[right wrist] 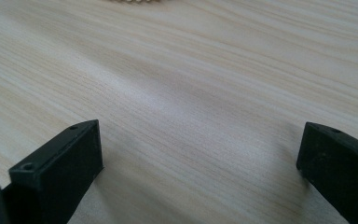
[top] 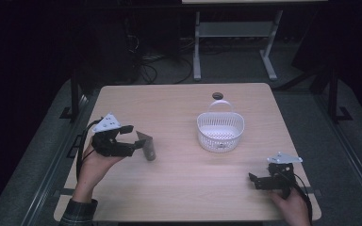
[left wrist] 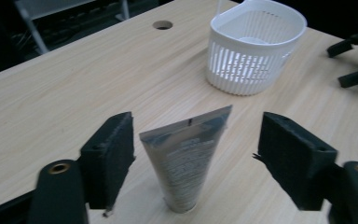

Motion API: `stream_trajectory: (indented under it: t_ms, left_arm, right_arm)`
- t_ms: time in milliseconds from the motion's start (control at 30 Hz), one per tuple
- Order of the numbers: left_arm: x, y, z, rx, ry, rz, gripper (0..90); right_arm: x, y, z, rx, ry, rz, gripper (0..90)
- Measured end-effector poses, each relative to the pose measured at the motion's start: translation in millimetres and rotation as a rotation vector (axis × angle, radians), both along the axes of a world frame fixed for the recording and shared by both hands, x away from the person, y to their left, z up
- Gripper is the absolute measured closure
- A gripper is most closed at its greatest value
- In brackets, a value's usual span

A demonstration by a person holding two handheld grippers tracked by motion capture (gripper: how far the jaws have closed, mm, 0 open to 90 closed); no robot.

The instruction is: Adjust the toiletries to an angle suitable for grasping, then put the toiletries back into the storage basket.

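Here, a pale wood-grain table (top: 179,188) is seen in a dark room, with a grey floor around it. Two grippers are held near its front edge: the left gripper (left wrist: 193,154), jaws spread wide, is set around one upright silver tube (left wrist: 186,156) without touching it; the right gripper (right wrist: 200,172), jaws also wide apart, is held over bare wood. The tube's print is too blurred to read. Farther back, one white slotted basket (top: 220,132) and one round table hole (top: 217,96) are shown.

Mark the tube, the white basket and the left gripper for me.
tube (left wrist: 186,156): left gripper view, printed body.
white basket (top: 219,126): high view, near slatted wall.
left gripper (top: 131,137): high view, midway between open fingertips.
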State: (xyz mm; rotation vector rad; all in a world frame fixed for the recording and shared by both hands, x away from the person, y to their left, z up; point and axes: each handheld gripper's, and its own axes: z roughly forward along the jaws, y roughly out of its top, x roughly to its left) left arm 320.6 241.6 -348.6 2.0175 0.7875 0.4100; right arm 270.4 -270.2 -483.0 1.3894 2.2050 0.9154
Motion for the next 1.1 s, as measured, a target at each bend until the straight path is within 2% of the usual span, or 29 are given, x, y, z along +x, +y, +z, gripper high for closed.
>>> stream_trajectory:
  t_ms: [133,267,567,1000,1100]
  left_arm:
    - [2.4,-5.3,-2.5,0.014,-0.005,0.033,16.1]
    - [5.5,-11.4,-5.4,0.024,-0.007,0.042,13.7]
    - [11.2,-19.9,-11.4,0.028,0.001,0.043,13.4]
    - [17.3,-34.9,-20.8,0.056,0.007,0.051,13.3]
    - [18.0,-37.3,-22.5,0.05,0.005,0.054,13.3]
  right_arm:
    - [0.0,0.0,0.0,0.0,0.0,0.0,0.0]
    - [0.0,0.0,0.0,0.001,0.0,0.001,0.0]
    - [0.0,0.0,0.0,0.001,0.001,0.001,0.0]
    - [0.0,0.0,0.0,0.0,0.0,0.0,0.0]
    - [0.0,0.0,0.0,0.0,0.0,0.0,0.0]
